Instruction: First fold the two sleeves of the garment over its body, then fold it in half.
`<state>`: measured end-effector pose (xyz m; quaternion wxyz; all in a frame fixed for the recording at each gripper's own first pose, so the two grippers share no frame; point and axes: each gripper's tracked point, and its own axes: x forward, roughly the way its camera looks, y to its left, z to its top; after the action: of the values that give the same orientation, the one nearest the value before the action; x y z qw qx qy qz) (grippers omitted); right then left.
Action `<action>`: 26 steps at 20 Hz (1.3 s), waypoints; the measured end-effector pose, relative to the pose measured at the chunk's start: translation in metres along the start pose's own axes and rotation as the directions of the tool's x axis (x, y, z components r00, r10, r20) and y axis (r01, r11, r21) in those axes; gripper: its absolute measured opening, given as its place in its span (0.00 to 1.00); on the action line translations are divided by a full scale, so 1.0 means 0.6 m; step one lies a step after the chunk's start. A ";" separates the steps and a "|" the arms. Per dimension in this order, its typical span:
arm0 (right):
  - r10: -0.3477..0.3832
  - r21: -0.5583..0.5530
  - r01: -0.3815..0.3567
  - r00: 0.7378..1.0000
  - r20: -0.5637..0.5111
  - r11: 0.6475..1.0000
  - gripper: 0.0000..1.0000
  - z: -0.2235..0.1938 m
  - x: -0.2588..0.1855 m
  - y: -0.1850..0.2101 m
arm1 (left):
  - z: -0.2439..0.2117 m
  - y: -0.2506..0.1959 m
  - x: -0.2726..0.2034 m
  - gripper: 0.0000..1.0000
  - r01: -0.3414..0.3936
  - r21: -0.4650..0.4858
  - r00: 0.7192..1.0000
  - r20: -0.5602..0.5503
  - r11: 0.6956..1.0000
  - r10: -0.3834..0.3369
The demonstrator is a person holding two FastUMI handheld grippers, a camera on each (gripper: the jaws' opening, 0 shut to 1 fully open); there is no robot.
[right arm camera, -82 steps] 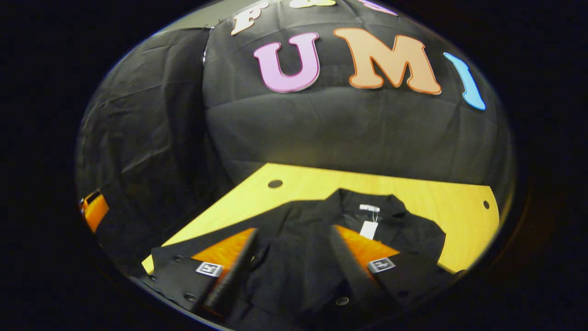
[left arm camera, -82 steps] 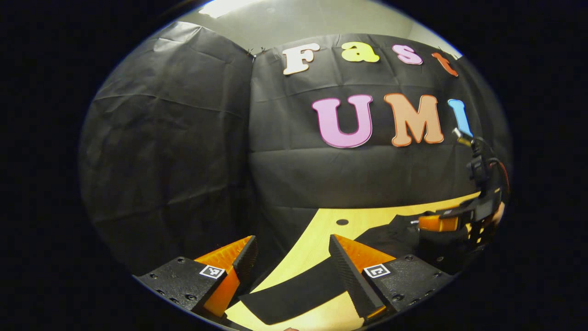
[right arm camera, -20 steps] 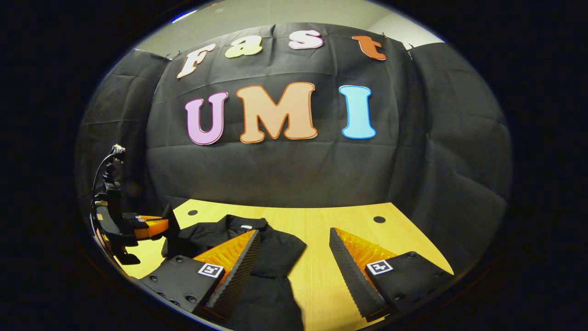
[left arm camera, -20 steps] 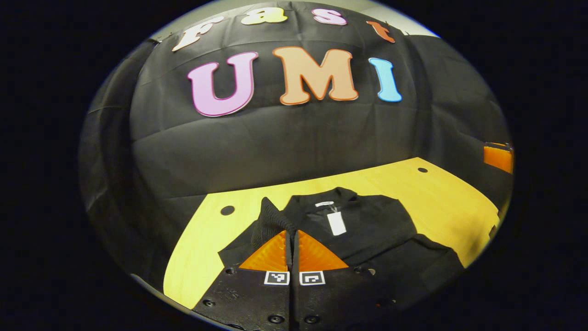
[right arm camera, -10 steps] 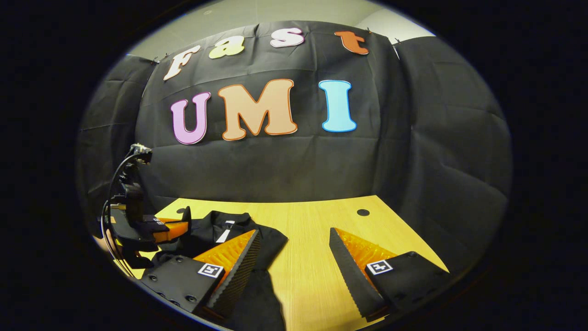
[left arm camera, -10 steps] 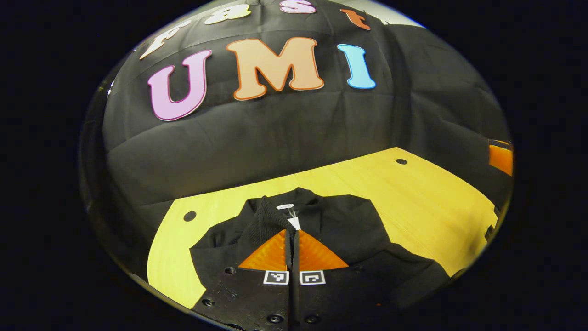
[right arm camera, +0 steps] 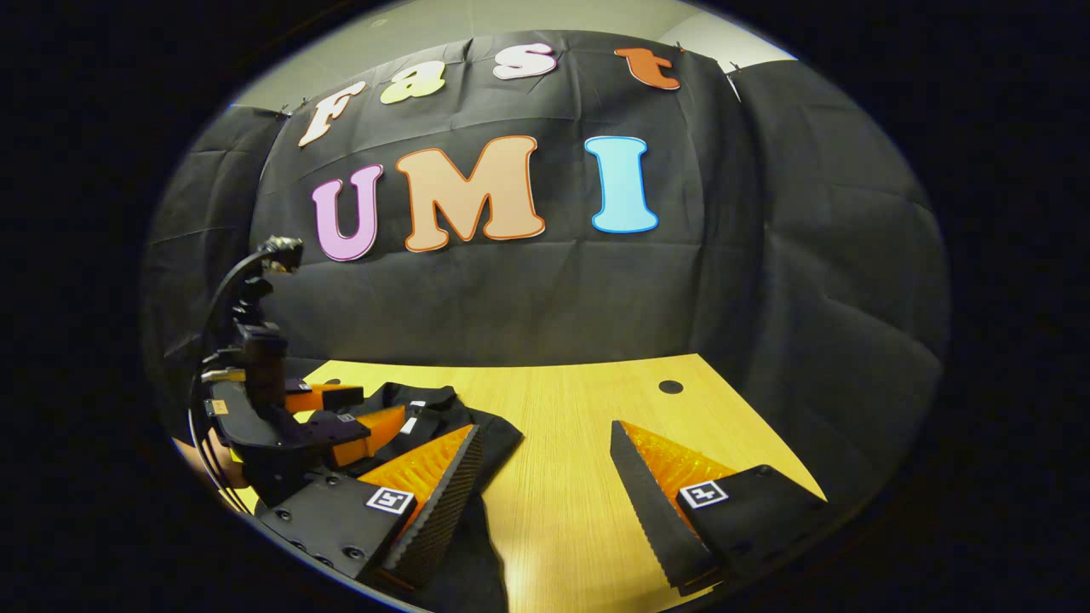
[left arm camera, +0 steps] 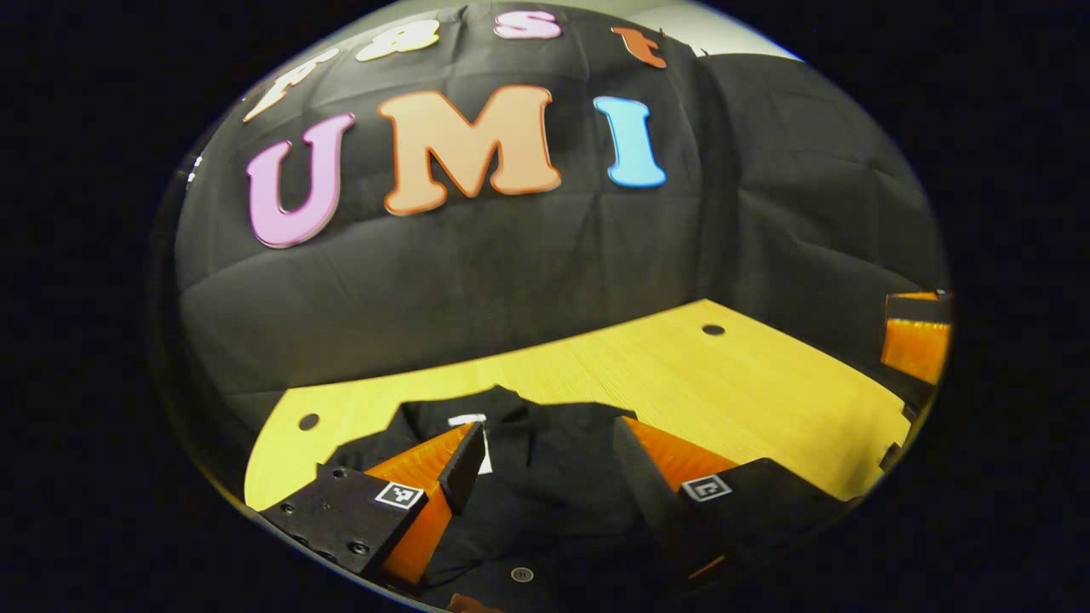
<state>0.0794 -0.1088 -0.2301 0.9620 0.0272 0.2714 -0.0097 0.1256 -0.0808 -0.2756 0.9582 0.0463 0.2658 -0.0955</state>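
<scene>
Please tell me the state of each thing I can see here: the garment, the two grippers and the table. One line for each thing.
Garment: black, lying on the table, collar toward the booth wall, gripped by neither gripper.
Left gripper: open, fingers spread above the garment, holding nothing.
Right gripper: open, holding nothing, over the garment's edge and bare table.
Table: yellow wood, partly covered by the garment.

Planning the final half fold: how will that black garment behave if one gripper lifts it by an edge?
Probably floppy: the black garment lies in soft folds on the wooden table, so a lifted edge would likely droop. It looks thin, so likely light. The smooth tabletop may let it slide when pushed. The left gripper is open above it.
</scene>
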 end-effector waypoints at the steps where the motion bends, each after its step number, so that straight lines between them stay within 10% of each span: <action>1: 0.019 -0.001 -0.019 1.000 -0.002 1.000 0.97 -0.002 0.001 0.000 | 0.008 0.012 -0.016 0.94 -0.031 0.006 0.999 0.017 1.000 0.031; 10: 0.121 -0.018 -0.121 0.993 -0.008 0.992 0.98 -0.053 -0.048 0.056 | -0.060 0.167 -0.239 0.93 -0.301 -0.006 0.953 0.016 0.954 0.301; 26: 0.057 -0.071 -0.071 0.980 -0.193 0.995 0.98 -0.281 -0.182 0.138 | -0.388 0.213 -0.485 0.93 -0.353 -0.035 0.901 -0.283 0.935 0.330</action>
<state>-0.0990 -0.0158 -0.3126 0.9318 -0.0008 0.3613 0.0345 -0.2092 0.1226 -0.3190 0.9153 0.0641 0.3867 0.0926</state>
